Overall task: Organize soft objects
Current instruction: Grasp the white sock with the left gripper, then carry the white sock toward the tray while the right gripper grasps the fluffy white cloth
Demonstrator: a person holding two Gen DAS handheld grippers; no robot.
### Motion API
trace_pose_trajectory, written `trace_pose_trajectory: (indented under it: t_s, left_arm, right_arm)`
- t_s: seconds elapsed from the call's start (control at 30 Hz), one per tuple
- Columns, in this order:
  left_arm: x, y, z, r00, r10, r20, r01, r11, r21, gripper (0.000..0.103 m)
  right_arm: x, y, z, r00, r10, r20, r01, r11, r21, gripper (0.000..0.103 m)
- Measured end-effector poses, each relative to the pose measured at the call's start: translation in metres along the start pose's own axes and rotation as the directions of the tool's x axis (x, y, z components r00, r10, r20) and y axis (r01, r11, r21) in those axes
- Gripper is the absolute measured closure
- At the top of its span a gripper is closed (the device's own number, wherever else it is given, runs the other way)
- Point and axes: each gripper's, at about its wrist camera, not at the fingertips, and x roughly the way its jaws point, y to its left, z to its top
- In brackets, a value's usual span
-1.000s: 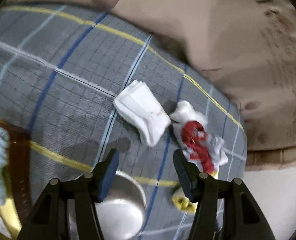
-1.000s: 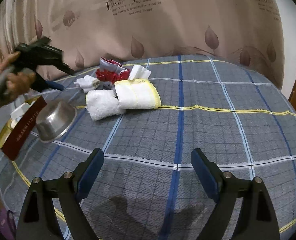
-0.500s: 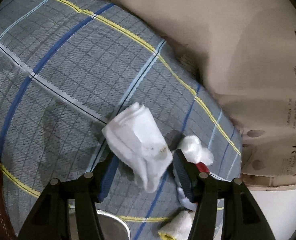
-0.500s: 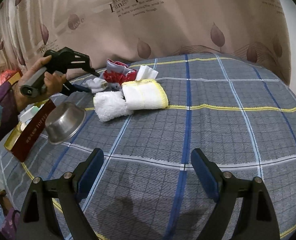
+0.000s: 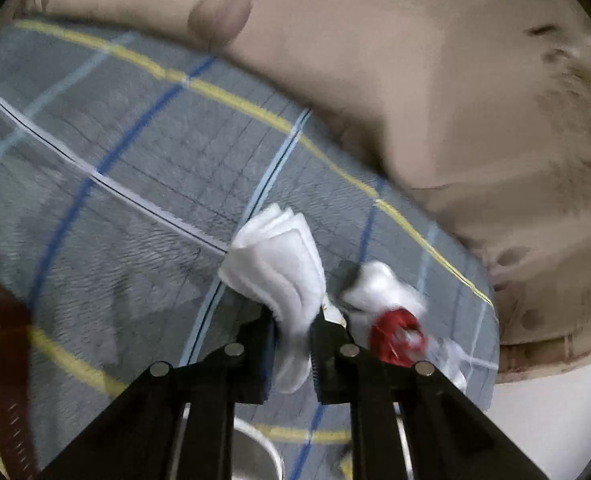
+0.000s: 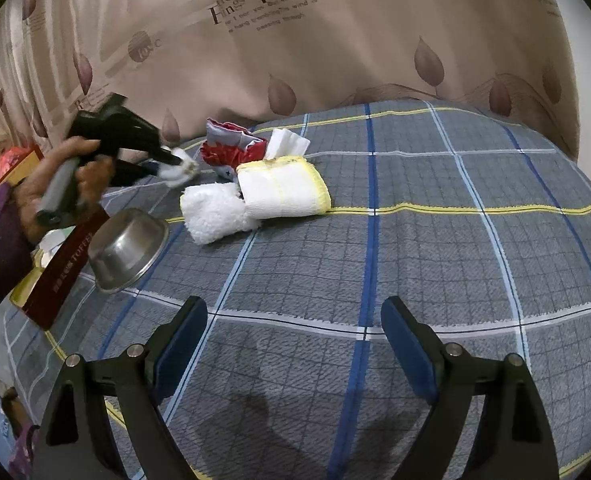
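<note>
A folded white cloth lies on the grey plaid bedspread. My left gripper is closing its jaws on the cloth's near end, and both pads press into it. In the right wrist view the left gripper, held in a hand, grips that white cloth beside the pile. The pile holds a red and white cloth, a fluffy white towel, a yellow-edged folded towel and a white tissue-like cloth. My right gripper hovers open over bare bedspread, nothing between its fingers.
A steel bowl leans on its side against a dark red box at the bed's left edge. A leaf-printed curtain hangs behind the bed. The red and white cloth lies just right of the left gripper.
The left gripper came down over the folded white cloth and its jaws went from wide open to pinched on it. The right gripper stayed open and still.
</note>
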Motion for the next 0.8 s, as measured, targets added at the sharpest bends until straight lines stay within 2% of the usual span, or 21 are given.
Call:
trace_pose_trajectory:
  t_s: [0.03,0.17,0.27,0.53,0.73,0.8]
  left_arm:
    - [-0.011,-0.004,-0.006,1.000,-0.023,0.021,0.022,1.000,0.015,0.089]
    - [-0.062,-0.009,-0.036,0.997,-0.015,0.078,0.006,0.994,0.110,0.088]
    - [-0.096,0.002,-0.060,0.996,-0.014,0.092,0.001,0.991,0.134,0.088]
    - [-0.179,0.058,-0.111,0.985,0.005,0.174,-0.022,0.995,0.094,0.088]
    - [-0.216,0.091,-0.132,0.979,0.042,0.202,-0.056,0.996,0.065,0.088]
    - [-0.225,0.099,-0.137,0.975,0.055,0.216,-0.071,0.995,0.066,0.088]
  right_arm:
    - [0.000,0.000,0.000,1.000,0.000,-0.001,0.000,1.000,0.001,0.016]
    - [0.000,-0.001,0.000,1.000,-0.006,0.001,0.006,1.000,0.004,0.016]
    - [0.000,0.000,0.000,1.000,-0.016,0.000,0.016,1.000,0.004,0.016]
    - [0.003,0.001,0.000,0.999,-0.051,-0.015,0.051,0.999,-0.007,0.016]
    - [0.002,0.014,0.001,0.998,-0.054,-0.017,0.053,0.996,-0.066,0.017]
    - [0.002,0.026,0.003,0.999,-0.028,-0.026,0.026,0.995,-0.100,0.020]
